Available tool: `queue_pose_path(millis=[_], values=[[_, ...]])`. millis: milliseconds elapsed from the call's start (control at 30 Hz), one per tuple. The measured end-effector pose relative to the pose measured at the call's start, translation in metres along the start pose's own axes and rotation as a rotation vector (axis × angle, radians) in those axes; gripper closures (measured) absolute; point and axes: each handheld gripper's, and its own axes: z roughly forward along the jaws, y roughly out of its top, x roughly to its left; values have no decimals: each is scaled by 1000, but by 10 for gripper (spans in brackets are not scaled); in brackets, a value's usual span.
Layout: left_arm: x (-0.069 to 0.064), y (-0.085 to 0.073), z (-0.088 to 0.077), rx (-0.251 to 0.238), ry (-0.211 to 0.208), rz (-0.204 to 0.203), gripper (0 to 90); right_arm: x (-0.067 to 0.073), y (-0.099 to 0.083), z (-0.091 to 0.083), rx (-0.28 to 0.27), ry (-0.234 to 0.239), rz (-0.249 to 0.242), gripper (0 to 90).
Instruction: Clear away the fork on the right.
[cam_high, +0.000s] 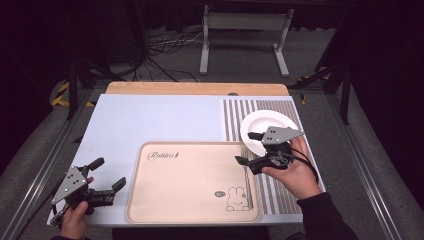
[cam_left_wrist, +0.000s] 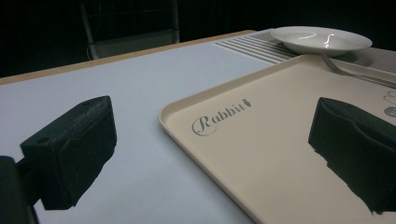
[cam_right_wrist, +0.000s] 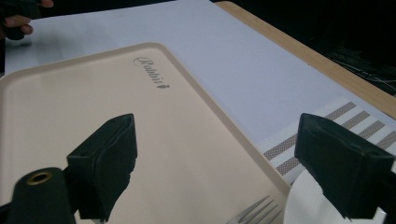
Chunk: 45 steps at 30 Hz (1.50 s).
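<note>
A beige tray (cam_high: 135, 200) printed "Rabbit" lies at the table's front middle. A fork (cam_high: 247, 185) rests along its right side, tines toward the far end. My right gripper (cam_high: 246, 148) hovers open over the tray's far right corner, above the fork's tines (cam_right_wrist: 257, 212), with nothing between its jaws. A white plate (cam_high: 260, 125) sits just beyond it on a striped placemat (cam_high: 240, 115). My left gripper (cam_high: 109, 173) stands open left of the tray, low over the table, holding nothing. The left gripper view looks across the tray rim (cam_left_wrist: 187, 128) toward the plate (cam_left_wrist: 322, 39) and fork (cam_left_wrist: 345, 70).
A white sheet (cam_high: 150, 120) covers the table, with a wooden edge (cam_high: 195, 88) at the back. The placemat (cam_right_wrist: 299, 144) runs down the right side beside the tray rim (cam_right_wrist: 224, 112). A metal stand and cables sit on the floor beyond.
</note>
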Motion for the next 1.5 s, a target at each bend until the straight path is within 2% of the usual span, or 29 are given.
queue_pose_path(millis=[333,500,633,867,933,1100,1233,1433,1500], values=[[0,0,-1,0,2,-1,18,-6,-17,-27,-93,-36,26,132],[1,0,-1,-8,5,-4,17,-9,-28,-41,-130,-52,51,132],[1,0,-1,-9,6,-5,17,-11,-40,-52,-185,-58,83,124],[1,0,-2,-10,11,-8,18,-15,-56,-61,-215,-74,106,121],[1,0,-2,-10,11,-8,17,-16,-61,-64,-207,-80,89,122],[1,0,-2,-10,12,-9,17,-18,-74,-68,-243,-102,116,123],[1,0,-2,-9,9,-10,17,-19,-85,-70,-284,-94,142,123],[1,-1,-2,-12,8,-10,17,-21,-99,-72,-295,-104,150,122],[1,-1,-2,-12,8,-10,17,-23,-109,-72,-299,-116,167,122]])
